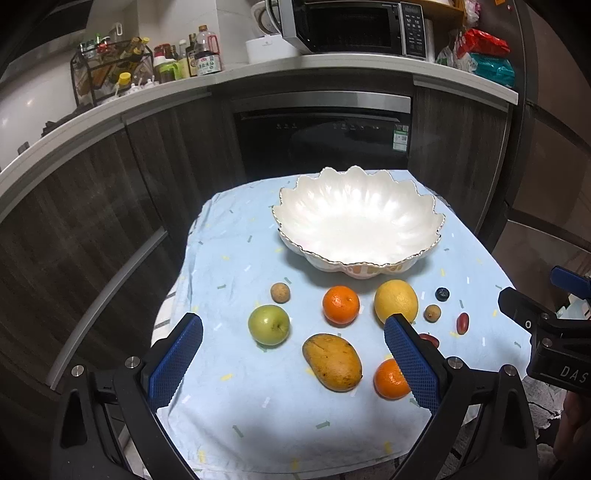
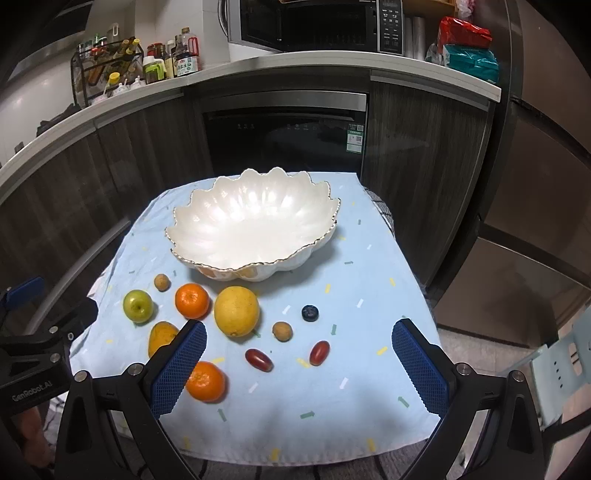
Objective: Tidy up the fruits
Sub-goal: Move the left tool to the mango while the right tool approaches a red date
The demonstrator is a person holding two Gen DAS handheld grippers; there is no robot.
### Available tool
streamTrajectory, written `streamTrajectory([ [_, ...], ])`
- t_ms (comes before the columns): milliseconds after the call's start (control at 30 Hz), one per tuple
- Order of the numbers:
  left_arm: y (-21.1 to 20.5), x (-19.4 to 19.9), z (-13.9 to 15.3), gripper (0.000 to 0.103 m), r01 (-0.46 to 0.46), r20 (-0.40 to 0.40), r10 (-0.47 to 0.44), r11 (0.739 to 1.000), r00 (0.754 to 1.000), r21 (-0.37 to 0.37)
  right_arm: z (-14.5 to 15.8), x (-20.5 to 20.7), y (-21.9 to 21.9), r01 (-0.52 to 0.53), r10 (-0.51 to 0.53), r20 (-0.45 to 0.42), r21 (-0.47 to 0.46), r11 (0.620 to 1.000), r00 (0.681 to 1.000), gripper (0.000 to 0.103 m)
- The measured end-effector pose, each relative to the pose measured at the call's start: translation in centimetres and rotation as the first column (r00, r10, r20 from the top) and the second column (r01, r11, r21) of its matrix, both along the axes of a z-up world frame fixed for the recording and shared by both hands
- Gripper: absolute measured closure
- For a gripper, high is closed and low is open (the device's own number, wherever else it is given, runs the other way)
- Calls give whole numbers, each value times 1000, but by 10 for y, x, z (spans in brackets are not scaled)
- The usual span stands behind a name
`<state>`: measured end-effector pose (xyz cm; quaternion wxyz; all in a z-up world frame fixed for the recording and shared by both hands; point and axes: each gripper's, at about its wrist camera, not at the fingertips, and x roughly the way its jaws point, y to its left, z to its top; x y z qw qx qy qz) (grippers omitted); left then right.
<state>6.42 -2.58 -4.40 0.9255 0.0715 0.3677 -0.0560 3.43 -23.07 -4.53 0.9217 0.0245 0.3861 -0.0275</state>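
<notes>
A white scalloped bowl (image 1: 356, 218) (image 2: 255, 221) stands with nothing in it at the back of a light blue cloth. In front of it lie a green apple (image 1: 268, 325) (image 2: 137, 306), a mango (image 1: 331, 361) (image 2: 161, 336), two oranges (image 1: 340, 304) (image 2: 192, 301), a lemon (image 1: 396, 301) (image 2: 236, 311), a blueberry (image 2: 310, 312), two longans (image 2: 282, 331) and two red grape tomatoes (image 2: 319, 352). My left gripper (image 1: 293, 360) is open above the mango. My right gripper (image 2: 299, 365) is open above the tomatoes. Neither holds anything.
The cloth-covered table (image 2: 332, 406) is small, with its edges close on all sides. Dark cabinets and a dishwasher (image 1: 321, 136) stand behind it. A counter above carries bottles (image 1: 192, 55) and a microwave (image 1: 351, 26). A pale chair (image 2: 565, 365) is at the right.
</notes>
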Motion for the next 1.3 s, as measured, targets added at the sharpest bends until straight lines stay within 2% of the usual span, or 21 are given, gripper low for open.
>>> streamTrajectory([
  [167, -4, 9, -10, 3, 9, -27, -9, 1000, 1000, 2, -8, 6, -1, 3, -3, -9, -9, 1000, 1000, 6],
  [333, -9, 18, -22, 10, 18, -59, -18, 1000, 998, 5, -17, 14, -3, -2, 2, -33, -2, 1000, 999, 12],
  [633, -16, 29, -40, 13, 32, -106, -31, 999, 994, 6, -36, 29, -7, 6, -6, -72, 5, 1000, 997, 19],
  [800, -22, 36, -51, 14, 41, -132, -39, 999, 990, 9, -43, 35, -10, 16, -16, -79, -7, 1000, 997, 19],
  [1000, -25, 43, -68, 20, 45, -184, -43, 999, 982, 10, -56, 42, -13, 17, -18, -99, -15, 1000, 995, 23],
  [1300, -29, 52, -92, 23, 40, -249, -36, 999, 968, 11, -78, 52, -18, 33, -32, -153, 3, 999, 988, 31],
])
